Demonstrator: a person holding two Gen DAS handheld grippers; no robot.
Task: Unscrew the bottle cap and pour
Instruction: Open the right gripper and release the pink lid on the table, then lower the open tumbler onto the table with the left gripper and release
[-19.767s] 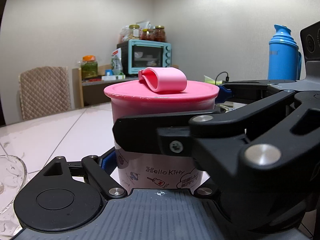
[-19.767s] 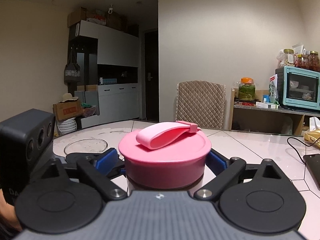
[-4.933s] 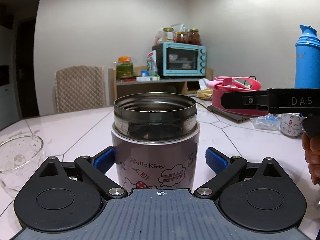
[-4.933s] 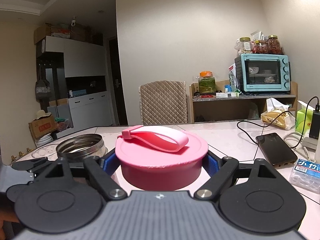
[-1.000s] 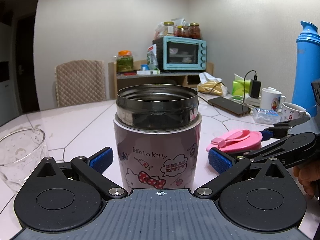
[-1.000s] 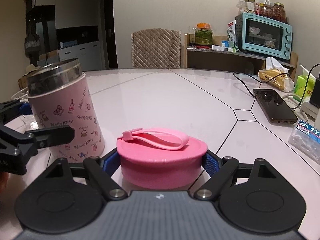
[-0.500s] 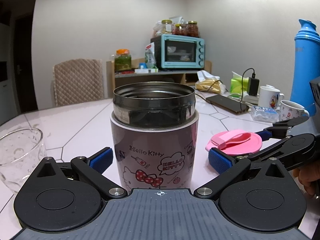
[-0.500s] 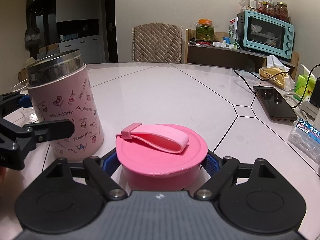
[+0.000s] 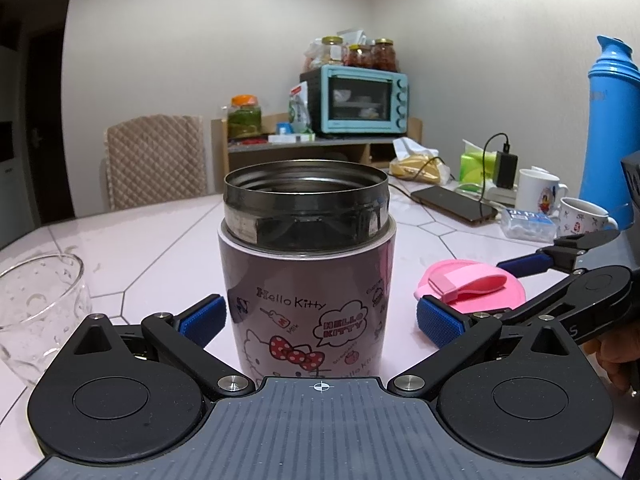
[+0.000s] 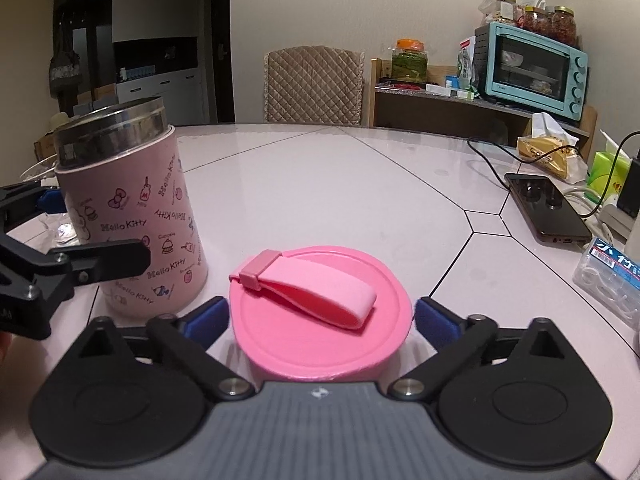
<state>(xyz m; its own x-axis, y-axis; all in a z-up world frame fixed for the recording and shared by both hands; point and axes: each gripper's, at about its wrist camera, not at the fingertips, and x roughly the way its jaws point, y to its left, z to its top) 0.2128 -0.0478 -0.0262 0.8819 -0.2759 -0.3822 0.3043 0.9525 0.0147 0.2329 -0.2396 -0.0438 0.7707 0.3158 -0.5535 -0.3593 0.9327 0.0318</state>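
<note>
Pale tiled worktop [image 10: 320, 200] under everything. At its middle, upright and uncapped, the Hello Kitty bottle [image 9: 308, 280], steel mouth bare. Around the bottle, the left gripper [image 9: 320, 320], jaws wide, blue pads clear of the pink wall on both sides. To the bottle's right, the right gripper [image 10: 320, 318], jaws spread wide either side of the cap with slim gaps at both pads, gripping nothing. Between them, flat on the worktop just right of the bottle, the pink cap [image 10: 320, 328], loop strap lying across its top. Left of the bottle, a clear glass [image 9: 38, 312], upright. Far right of the bottle, a black phone [image 10: 546, 210] on its cable.
</note>
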